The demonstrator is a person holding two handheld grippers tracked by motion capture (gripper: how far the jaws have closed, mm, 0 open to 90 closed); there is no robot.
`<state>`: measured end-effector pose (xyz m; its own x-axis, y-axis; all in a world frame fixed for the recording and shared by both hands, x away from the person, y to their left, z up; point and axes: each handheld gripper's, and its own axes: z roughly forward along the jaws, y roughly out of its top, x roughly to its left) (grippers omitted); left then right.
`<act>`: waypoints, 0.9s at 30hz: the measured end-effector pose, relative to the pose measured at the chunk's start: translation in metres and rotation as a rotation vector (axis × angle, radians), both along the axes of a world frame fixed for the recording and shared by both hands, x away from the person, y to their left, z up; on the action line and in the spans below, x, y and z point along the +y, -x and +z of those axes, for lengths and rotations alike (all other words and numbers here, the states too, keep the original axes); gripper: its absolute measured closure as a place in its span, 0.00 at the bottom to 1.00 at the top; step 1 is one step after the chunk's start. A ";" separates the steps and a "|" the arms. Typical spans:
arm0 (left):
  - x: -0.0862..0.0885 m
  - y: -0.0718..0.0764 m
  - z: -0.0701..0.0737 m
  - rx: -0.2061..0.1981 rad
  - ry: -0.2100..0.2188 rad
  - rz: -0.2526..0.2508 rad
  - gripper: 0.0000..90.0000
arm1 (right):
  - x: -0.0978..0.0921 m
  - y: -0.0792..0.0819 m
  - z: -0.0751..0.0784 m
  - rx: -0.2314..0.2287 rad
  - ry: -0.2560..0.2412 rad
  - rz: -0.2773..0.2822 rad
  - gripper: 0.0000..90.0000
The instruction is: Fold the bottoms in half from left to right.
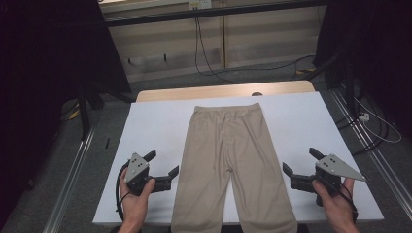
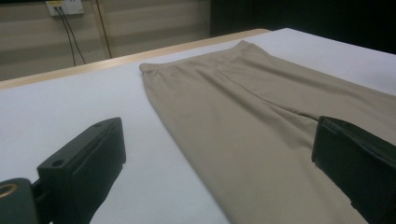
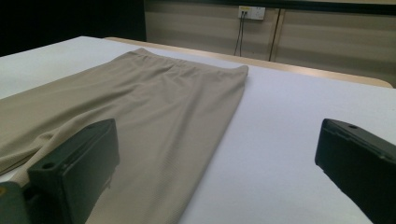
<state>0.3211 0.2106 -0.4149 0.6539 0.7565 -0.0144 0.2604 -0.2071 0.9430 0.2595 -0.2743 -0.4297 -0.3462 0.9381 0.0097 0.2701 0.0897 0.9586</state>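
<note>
The beige trousers (image 1: pixel 232 165) are laid flat on the bench (image 1: pixel 155 131), untouched; both the left claw (image 1: pixel 163 166) and right claw (image 1: pixel 300 162) are spread wide, so all handling remains.

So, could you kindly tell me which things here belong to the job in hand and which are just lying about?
Belonging to the job:
beige fabric trousers, spread flat
left gripper, open
right gripper, open
white table cover beneath the trousers

Just lying about:
black cables on the floor behind the table
wall socket
</note>
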 end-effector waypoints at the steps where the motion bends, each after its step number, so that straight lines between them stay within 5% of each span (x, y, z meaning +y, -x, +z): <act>1: 0.000 0.000 0.000 0.003 -0.003 0.002 0.03 | 0.000 0.000 0.000 0.000 0.000 0.000 0.00; 15: -0.002 -0.003 -0.003 0.039 -0.020 0.001 0.04 | 0.012 0.000 -0.002 0.022 0.008 0.067 0.00; 20: -0.004 -0.003 -0.002 0.037 -0.070 -0.021 0.05 | 0.018 0.000 -0.002 0.036 -0.008 0.101 0.00; 25: -0.007 -0.004 -0.001 0.057 -0.072 -0.055 0.06 | 0.030 -0.001 -0.003 0.065 -0.018 0.145 0.01; 27: -0.008 -0.006 -0.002 0.093 -0.040 -0.044 0.06 | 0.040 -0.003 -0.004 0.085 -0.021 0.163 0.01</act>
<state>0.3269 0.2024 -0.4173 0.6836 0.7284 -0.0465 0.3361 -0.2576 0.9059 0.2629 -0.2347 -0.4336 -0.4904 0.8691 0.0641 0.3341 0.1195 0.9349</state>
